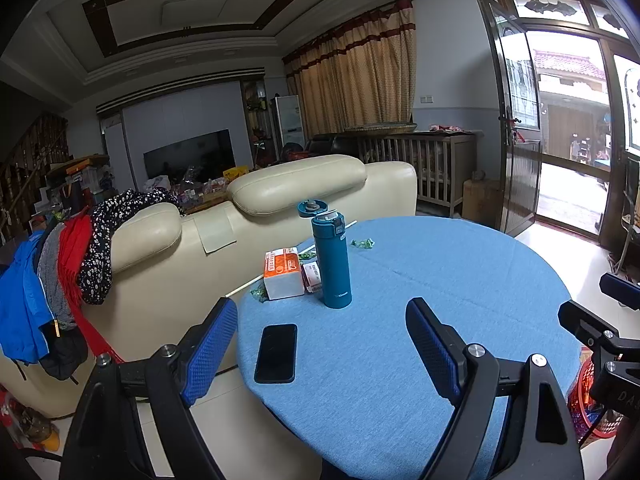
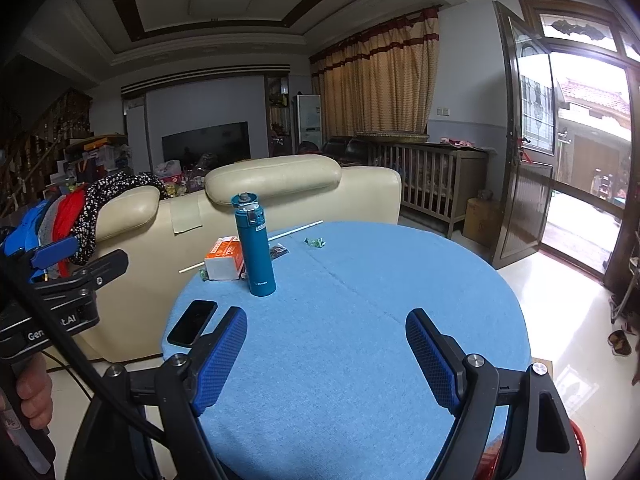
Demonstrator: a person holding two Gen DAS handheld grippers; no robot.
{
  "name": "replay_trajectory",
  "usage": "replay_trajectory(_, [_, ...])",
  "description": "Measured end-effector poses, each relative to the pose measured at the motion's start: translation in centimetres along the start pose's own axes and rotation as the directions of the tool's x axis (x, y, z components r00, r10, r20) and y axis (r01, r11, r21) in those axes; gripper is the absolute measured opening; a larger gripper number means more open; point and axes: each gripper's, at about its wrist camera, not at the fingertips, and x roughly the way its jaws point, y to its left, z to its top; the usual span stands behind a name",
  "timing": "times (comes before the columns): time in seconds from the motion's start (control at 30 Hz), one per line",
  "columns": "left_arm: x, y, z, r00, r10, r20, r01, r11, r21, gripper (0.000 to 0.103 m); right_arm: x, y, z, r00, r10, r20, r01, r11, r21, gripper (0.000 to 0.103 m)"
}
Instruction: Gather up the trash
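Both the left gripper [image 1: 322, 344] and right gripper [image 2: 326, 354] are hovering agape and empty over the blue table [image 2: 400, 280], while the green wrapper [image 2: 315, 242], lying beyond the bottle [image 2: 256, 248], is probably light and crinkly, best pinched at its middle.

You face a living room with pale walls [image 2: 460, 60] and a recessed ceiling [image 2: 208, 4] trimmed in dark bands. A cream sofa [image 1: 280, 216] stands with its back to you; clothes [image 1: 60, 264] hang over its left end. Beyond it a dark TV [image 2: 206, 146] sits against the far wall, with a white air conditioner [image 2: 309, 120] to its right. Tan curtains [image 2: 380, 88] cover the window. A slatted cabinet [image 2: 440, 176] stands beneath them. At right, an open door [image 2: 532, 140] admits daylight onto the glossy floor [image 2: 568, 300]. Stair railings [image 1: 32, 160] show at left.
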Motion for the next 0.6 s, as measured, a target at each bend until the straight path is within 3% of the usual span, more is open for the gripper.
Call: replay_trajectory(0.6, [0.17, 0.27, -0.29, 1.000, 0.000, -0.020, 0.000, 1.000, -0.005, 0.087, 0.62, -0.46, -0.12, 0.999, 0.003, -0.033, -0.002, 1.000, 0.031, 0.084])
